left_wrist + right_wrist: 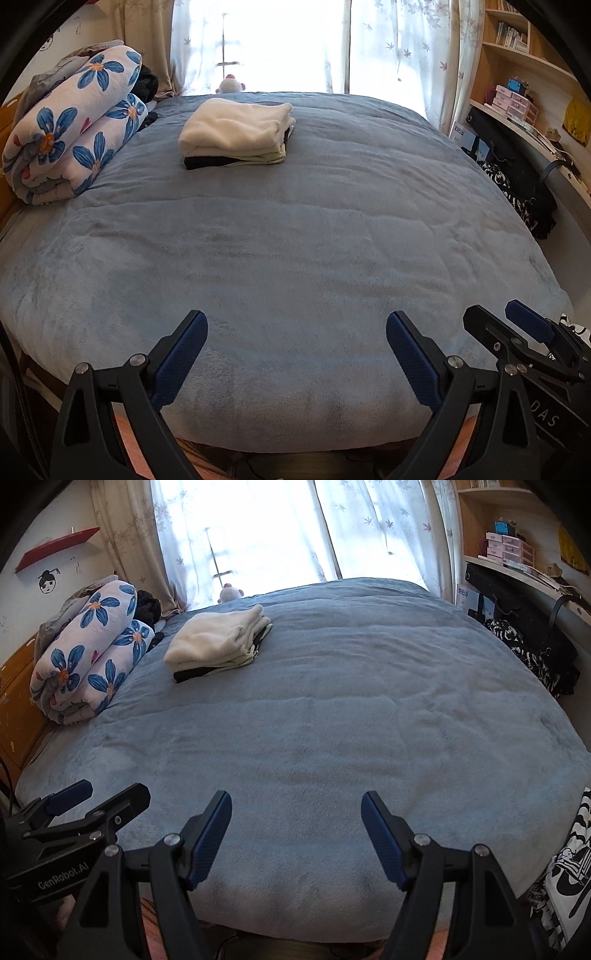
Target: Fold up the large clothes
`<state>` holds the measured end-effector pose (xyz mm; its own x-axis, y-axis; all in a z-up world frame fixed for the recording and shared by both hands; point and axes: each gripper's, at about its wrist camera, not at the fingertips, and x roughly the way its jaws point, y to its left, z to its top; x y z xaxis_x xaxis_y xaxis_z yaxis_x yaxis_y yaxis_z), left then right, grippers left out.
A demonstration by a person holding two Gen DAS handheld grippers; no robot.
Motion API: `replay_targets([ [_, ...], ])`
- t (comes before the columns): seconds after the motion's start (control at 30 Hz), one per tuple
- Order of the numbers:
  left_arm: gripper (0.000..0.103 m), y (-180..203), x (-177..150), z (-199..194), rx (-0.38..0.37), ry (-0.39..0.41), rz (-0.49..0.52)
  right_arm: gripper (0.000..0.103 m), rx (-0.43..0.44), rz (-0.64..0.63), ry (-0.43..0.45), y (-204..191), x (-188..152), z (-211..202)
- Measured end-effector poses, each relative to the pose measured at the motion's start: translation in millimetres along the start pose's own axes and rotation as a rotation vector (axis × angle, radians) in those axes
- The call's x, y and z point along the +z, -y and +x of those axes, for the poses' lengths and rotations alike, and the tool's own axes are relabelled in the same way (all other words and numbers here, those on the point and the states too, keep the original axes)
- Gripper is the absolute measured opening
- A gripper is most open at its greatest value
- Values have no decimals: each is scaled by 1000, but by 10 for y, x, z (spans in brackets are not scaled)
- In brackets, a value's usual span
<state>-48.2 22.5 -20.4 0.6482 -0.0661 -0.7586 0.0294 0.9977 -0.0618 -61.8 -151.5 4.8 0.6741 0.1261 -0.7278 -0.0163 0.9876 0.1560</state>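
Hovering side by side above the near edge of the bed [295,258], the left gripper [297,354] and right gripper [295,834] both stand with jaws spread and nothing between them, presumably positioned to fetch a garment. A stack of folded clothes [236,133] lies far across the blue cover: cream layers above a dark one, edges squared. A black-and-white patterned garment [569,867], unfolded, hangs at the bed's right edge.
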Motion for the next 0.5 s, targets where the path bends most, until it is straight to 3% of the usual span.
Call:
replay_targets([
  [0.5,97,18,-13,28,8,1,-4,73,-19,4,7,-50,-18,33],
])
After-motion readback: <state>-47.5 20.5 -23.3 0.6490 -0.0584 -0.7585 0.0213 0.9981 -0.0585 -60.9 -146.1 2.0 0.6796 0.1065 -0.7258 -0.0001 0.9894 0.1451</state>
